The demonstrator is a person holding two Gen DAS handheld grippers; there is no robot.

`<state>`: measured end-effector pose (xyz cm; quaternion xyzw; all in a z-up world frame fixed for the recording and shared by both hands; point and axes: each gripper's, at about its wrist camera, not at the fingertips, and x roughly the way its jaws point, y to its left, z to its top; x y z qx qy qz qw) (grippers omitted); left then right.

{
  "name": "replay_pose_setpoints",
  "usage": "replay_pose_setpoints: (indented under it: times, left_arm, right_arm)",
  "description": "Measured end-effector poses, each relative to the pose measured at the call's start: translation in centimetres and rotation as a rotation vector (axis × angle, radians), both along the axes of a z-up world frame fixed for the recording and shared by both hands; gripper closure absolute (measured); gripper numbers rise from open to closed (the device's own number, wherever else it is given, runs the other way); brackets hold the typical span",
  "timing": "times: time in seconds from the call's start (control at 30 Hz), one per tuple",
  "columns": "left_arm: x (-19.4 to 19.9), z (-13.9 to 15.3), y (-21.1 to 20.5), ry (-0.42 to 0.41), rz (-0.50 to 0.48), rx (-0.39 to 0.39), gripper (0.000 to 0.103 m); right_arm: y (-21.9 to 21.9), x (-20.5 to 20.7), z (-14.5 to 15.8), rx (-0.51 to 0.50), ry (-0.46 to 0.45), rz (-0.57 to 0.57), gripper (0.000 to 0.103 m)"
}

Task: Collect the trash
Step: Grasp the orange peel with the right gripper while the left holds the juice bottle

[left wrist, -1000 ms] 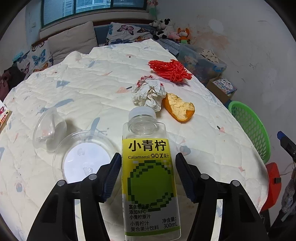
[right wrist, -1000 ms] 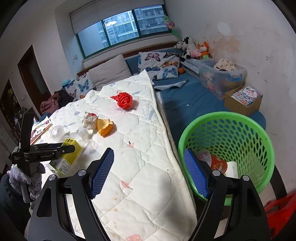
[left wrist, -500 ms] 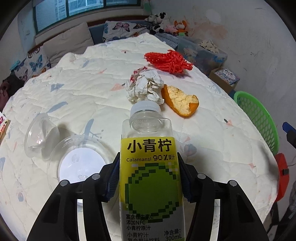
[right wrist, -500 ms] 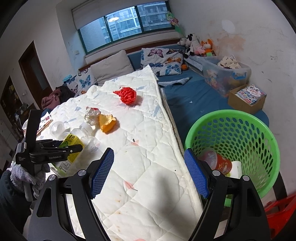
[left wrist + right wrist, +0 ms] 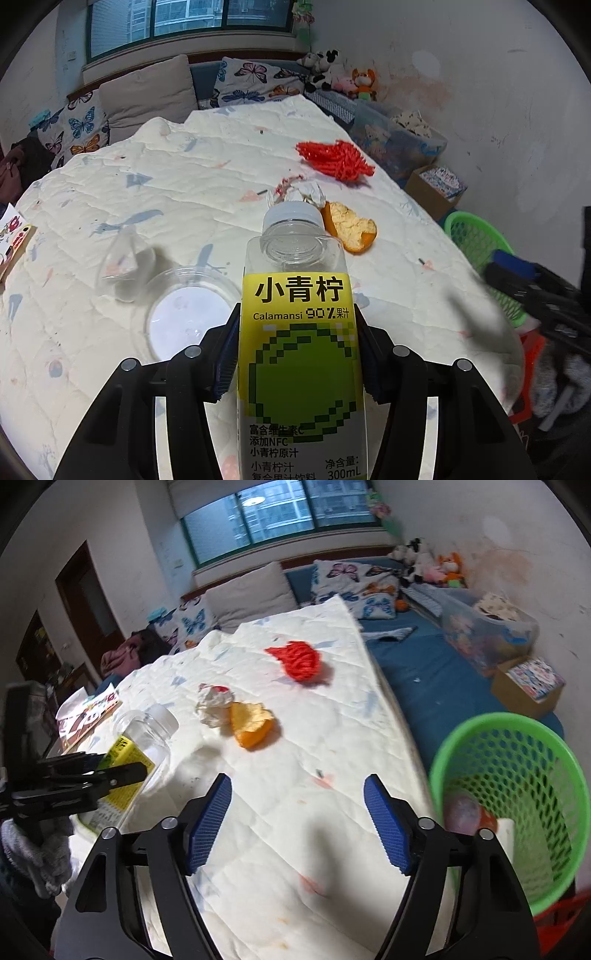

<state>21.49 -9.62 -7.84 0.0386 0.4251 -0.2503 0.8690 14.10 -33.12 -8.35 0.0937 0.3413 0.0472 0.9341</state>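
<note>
Left gripper (image 5: 297, 354) clamped on juice bottle (image 5: 301, 332), lifted off the bed (image 5: 207, 177). Right gripper (image 5: 297, 819) empty, jaws just closing slightly. Next: carry bottle rightward to green basket (image 5: 476, 236), release.

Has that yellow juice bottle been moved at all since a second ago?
Yes. The juice bottle was lying on the quilt; now the left gripper has closed on it and raised it, cap nearer the orange peel.

Glossy clear plastic bottle (image 5: 299, 332), matt quilted cloth mattress cover (image 5: 184, 192), perforated green plastic basket (image 5: 517, 775).
</note>
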Motion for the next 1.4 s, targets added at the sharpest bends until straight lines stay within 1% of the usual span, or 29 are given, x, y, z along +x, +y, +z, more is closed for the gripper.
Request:
replay_pose_setpoints:
  times: [0.1, 0.13, 0.23, 0.33, 0.5, 0.57, 0.73, 0.93, 0.97, 1.03, 1.1, 1.2, 1.27, 1.4]
  left_arm:
    - [-0.7, 0.9, 0.6, -0.014, 0.001, -0.011, 0.05]
    - [-0.8, 1.3, 0.9, -0.021, 0.004, -0.016, 0.05]
    - [-1.2, 2.1, 1.7, -0.03, 0.015, -0.035, 0.05]
    - [-1.5, 2.9, 2.6, -0.041, 0.024, -0.046, 0.05]
    - [-1.8, 3.4, 3.6, -0.046, 0.035, -0.053, 0.05]
    - [-1.8, 3.5, 4.1, -0.044, 0.041, -0.06, 0.05]
    - [-1.8, 3.7, 4.7, -0.046, 0.045, -0.073, 0.05]
    - [-1.6, 3.3, 5.1, -0.034, 0.052, -0.084, 0.05]
    - [-1.7, 3.3, 5.0, -0.033, 0.052, -0.084, 0.05]
    - [-1.7, 3.3, 5.0, -0.031, 0.051, -0.083, 0.05]
    - [-1.8, 3.3, 5.0, -0.03, 0.052, -0.086, 0.05]
    - [-1.8, 3.4, 5.0, -0.031, 0.053, -0.092, 0.05]
    - [-1.7, 3.4, 5.0, -0.031, 0.051, -0.091, 0.05]
    - [-2.0, 3.8, 4.8, -0.037, 0.042, -0.094, 0.05]
  right_arm:
    - [1.6, 2.1, -0.5, -0.016, 0.02, 0.032, 0.035]
    - [2.0, 2.7, -0.7, -0.018, 0.027, 0.04, 0.038]
    - [3.1, 4.8, -1.4, -0.029, 0.049, 0.061, 0.042]
    - [4.0, 6.4, -1.9, -0.038, 0.063, 0.077, 0.043]
    - [5.5, 9.1, -2.9, -0.063, 0.09, 0.104, 0.047]
    - [5.9, 10.0, -3.3, -0.079, 0.099, 0.104, 0.05]
    - [6.0, 12.2, -4.3, -0.087, 0.137, 0.093, 0.052]
    - [6.7, 13.3, -5.0, -0.11, 0.149, 0.087, 0.053]
    - [6.7, 13.5, -5.1, -0.112, 0.148, 0.079, 0.055]
    - [6.7, 13.7, -5.1, -0.109, 0.149, 0.07, 0.056]
    - [7.0, 13.7, -5.1, -0.132, 0.15, 0.068, 0.057]
    - [7.5, 13.3, -4.9, -0.172, 0.133, 0.077, 0.064]
    - [7.2, 12.9, -4.7, -0.159, 0.124, 0.076, 0.068]
    - [6.8, 11.9, -4.2, -0.144, 0.108, 0.076, 0.071]
